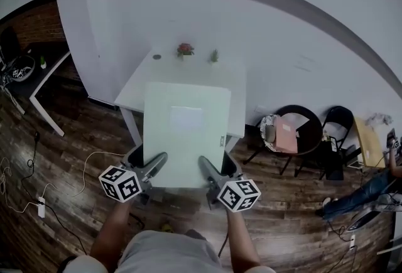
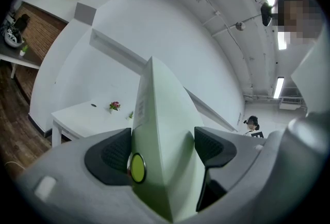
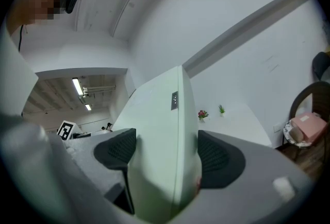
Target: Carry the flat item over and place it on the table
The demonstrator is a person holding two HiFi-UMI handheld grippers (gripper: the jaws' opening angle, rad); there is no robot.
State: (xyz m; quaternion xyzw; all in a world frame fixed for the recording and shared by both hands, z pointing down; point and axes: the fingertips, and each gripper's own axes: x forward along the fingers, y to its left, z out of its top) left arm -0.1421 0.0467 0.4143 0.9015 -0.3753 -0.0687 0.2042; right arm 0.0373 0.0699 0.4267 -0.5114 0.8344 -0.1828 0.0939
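A pale green flat box is held level in front of me, above the floor. Its left near corner sits in my left gripper, shut on the box with a pad on each face. My right gripper is shut on the right near corner of the box. The white table stands just ahead against the wall, and the box's far edge overlaps it in the head view. The table appears beyond the box in the left gripper view, and the table likewise in the right gripper view.
Two small potted plants stand at the table's back by the wall. A round black table with a pink box and black chairs are to the right. A desk is at left. Cables lie on the wooden floor.
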